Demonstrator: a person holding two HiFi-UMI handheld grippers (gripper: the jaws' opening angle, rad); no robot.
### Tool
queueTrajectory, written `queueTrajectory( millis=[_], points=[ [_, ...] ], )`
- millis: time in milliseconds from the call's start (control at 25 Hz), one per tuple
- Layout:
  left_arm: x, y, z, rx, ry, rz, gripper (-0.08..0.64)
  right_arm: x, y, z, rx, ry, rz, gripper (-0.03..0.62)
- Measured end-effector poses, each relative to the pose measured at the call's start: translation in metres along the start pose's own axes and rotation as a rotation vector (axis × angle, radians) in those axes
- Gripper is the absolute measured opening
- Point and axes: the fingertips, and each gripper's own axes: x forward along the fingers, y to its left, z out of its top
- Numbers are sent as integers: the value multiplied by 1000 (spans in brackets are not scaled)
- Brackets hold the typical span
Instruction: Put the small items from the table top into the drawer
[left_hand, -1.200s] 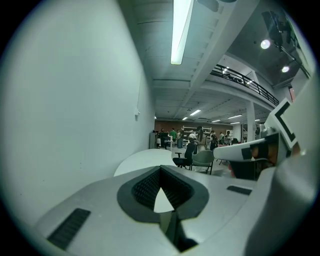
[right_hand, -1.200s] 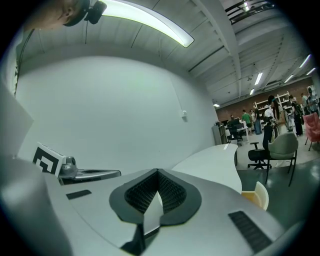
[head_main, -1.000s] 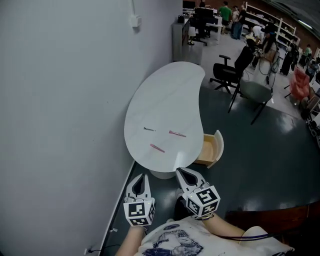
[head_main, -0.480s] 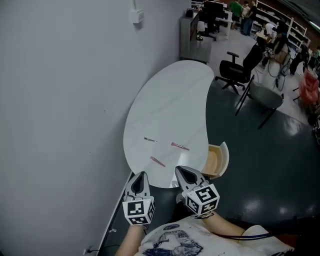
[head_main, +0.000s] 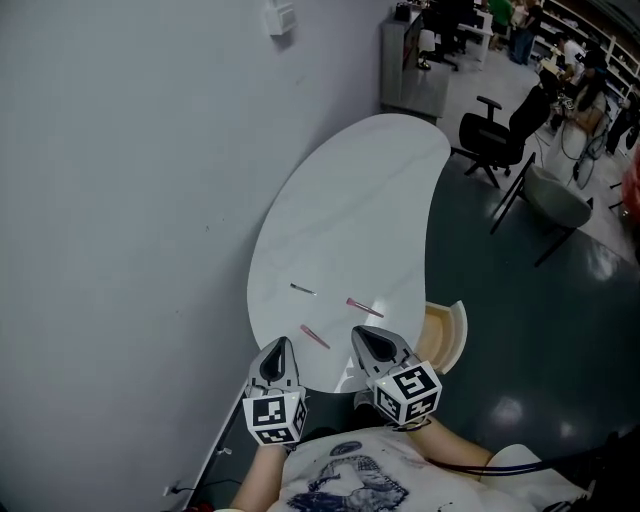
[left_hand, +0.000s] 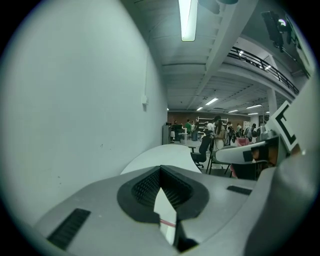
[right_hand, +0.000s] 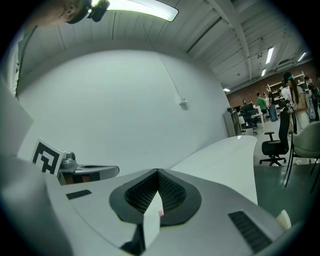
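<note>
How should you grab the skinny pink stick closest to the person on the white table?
Pinch the nearest pink stick around its middle, coming straight down with the jaws across its narrow width. It lies flat on the table, thin and long, so a sideways approach would probably just push it along. The left gripper is nearest; it is shut and would have to open first.

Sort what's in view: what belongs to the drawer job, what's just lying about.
Job: near pink stick, far pink stick, small dark item, open drawer, white table, left gripper, right gripper.
Just there: black office chair, grey chair, grey cabinet, wall box.
</note>
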Motion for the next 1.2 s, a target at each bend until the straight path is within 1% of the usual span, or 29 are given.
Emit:
queueTrajectory(
  millis=[160,320,560,680,800,1000,1120,1200],
  points=[
    [14,4,-3,-7,26,30,23,14,-11,0,14,27,22,20],
    [20,5,1,-1,37,36,23,22,-16,3,19,38,33,20],
    [43,16,5,-1,50,14,23,45,-28,1,36,62,14,20],
    [60,27,3,1,57,-4,23,63,-33,-1,34,82,-4,20],
    [77,43,-1,-14,70,-18,23,82,-34,-4,24,107,-25,20],
    [98,67,1,-30,73,-49,23,109,-33,-5,-6,133,-53,20],
    [109,82,-2,-40,80,-69,23,128,-32,-5,-80,128,-64,20],
    [117,91,-5,-40,83,-83,23,140,-32,-9,-123,146,-68,20]
  ],
)
